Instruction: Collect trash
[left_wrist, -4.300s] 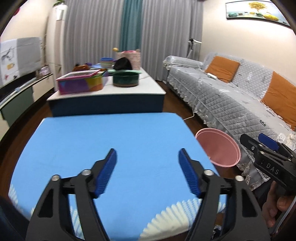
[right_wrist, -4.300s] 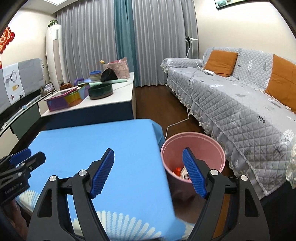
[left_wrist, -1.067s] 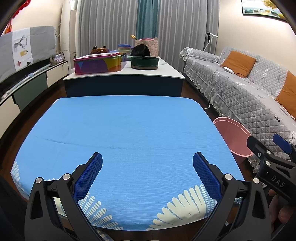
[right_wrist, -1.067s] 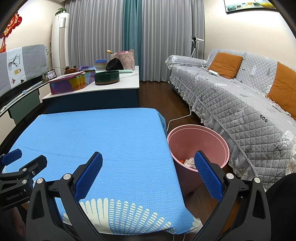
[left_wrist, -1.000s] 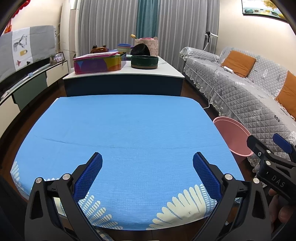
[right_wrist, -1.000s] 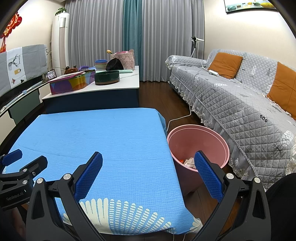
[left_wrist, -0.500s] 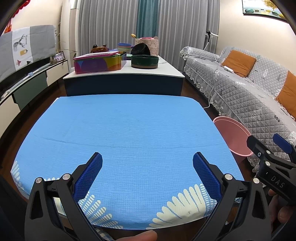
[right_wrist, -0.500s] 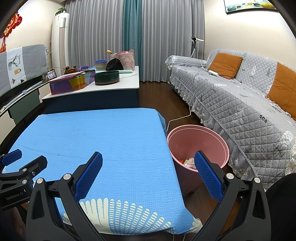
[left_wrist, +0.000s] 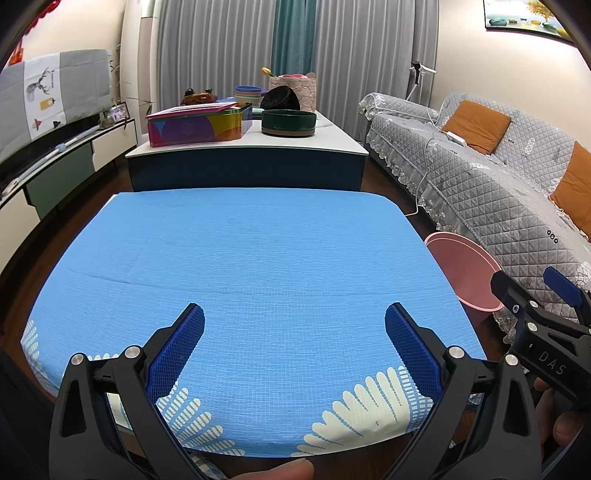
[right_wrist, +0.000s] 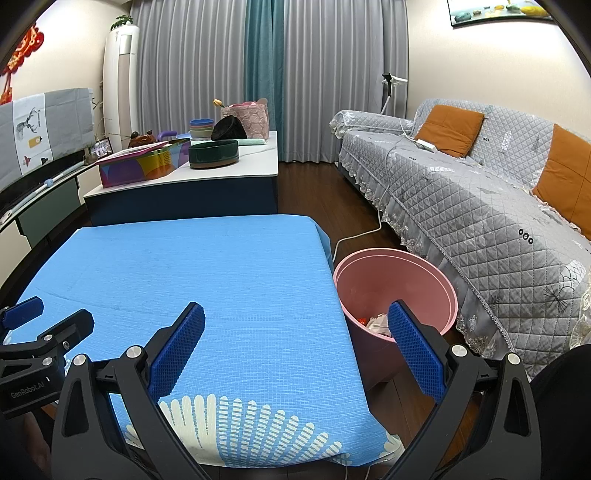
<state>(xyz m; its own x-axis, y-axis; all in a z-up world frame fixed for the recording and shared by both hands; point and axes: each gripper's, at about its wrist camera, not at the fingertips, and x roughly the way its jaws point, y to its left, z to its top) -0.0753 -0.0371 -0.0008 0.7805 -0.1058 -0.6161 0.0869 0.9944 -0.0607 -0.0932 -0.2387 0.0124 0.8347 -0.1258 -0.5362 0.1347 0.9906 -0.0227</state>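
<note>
a grey quilted sofa (right_wrist: 491, 218) flanks a table under a blue cloth (left_wrist: 255, 266). just beside the table's right edge stands a pink bin (right_wrist: 395, 288) holding scraps of trash (right_wrist: 375, 322). left gripper (left_wrist: 294, 345) and right gripper (right_wrist: 295, 341) hover wide open, empty.

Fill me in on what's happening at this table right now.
A person is collecting trash with a handheld gripper in each hand. Both the left gripper and the right gripper are open, hold nothing and hover over the near edge of the blue tablecloth, which shows no trash on it. The pink bin stands on the floor at the table's right side, beside the sofa, with some trash at its bottom. Nothing is being picked up at this moment.
</note>
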